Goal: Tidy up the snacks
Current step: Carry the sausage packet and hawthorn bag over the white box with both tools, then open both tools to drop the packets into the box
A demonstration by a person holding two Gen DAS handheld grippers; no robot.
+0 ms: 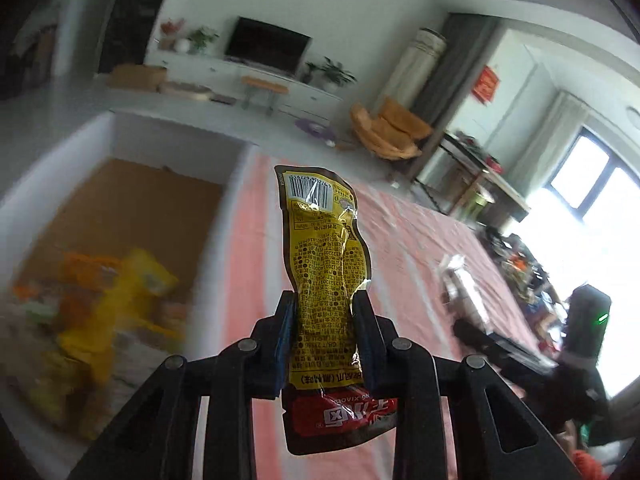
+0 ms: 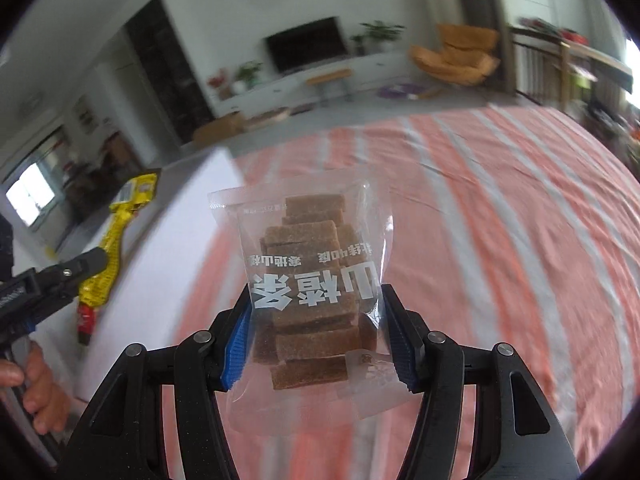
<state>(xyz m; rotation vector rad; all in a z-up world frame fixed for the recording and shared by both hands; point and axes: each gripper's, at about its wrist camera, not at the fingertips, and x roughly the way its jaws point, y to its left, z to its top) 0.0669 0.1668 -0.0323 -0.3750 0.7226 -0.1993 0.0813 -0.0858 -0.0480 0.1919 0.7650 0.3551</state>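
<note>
My left gripper [image 1: 325,304] is shut on a yellow and red snack packet [image 1: 320,248] and holds it upright above the striped cloth, just right of a white box [image 1: 224,216]. The box holds several blurred yellow and orange snack packs [image 1: 100,304] on a cardboard bottom. My right gripper [image 2: 316,308] is shut on a clear bag of brown hawthorn strips [image 2: 312,280], held above the cloth. In the right wrist view the left gripper [image 2: 86,266] and its yellow packet [image 2: 110,252] are at the far left, over the box's white rim [image 2: 168,236].
A pink and white striped cloth [image 2: 500,240] covers the table. A clear wrapped pack [image 1: 460,280] and the right gripper's black body [image 1: 560,360] lie to the right in the left wrist view. A living room with TV and chair lies beyond.
</note>
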